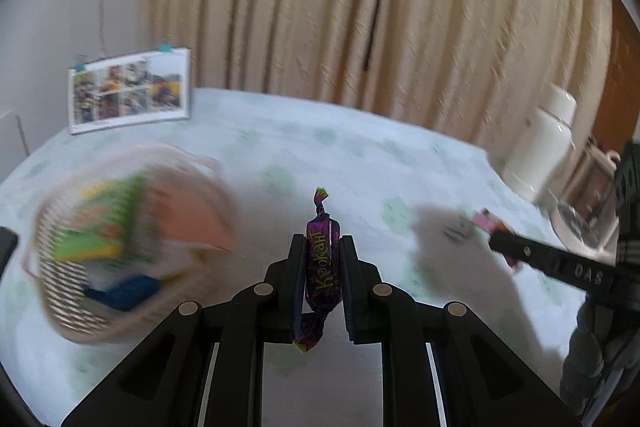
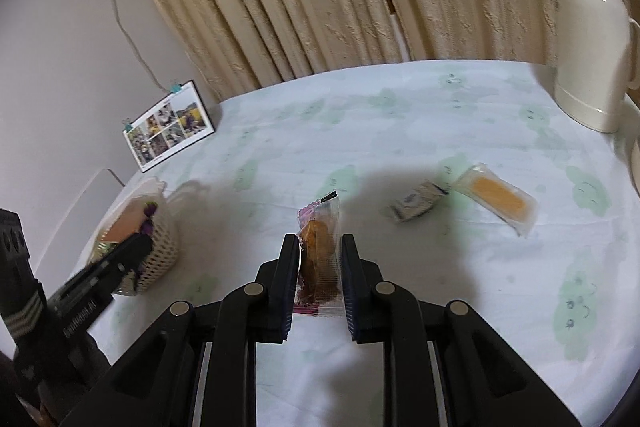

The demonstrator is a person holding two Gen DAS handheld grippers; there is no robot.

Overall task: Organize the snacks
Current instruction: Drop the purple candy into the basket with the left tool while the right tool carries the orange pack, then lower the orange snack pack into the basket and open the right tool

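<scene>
Gripping a purple candy point(image 1: 322, 267), the left gripper point(image 1: 322, 247) hangs beside the basket point(image 1: 132, 247) off to its left; best carry it squarely over the rim before loosening. The right gripper point(image 2: 320, 247) clamps a wrapped cookie point(image 2: 320, 255). Only its view shows two packets point(image 2: 496, 203) ahead-right; the basket's contents are blurred, probably snacks.
</scene>
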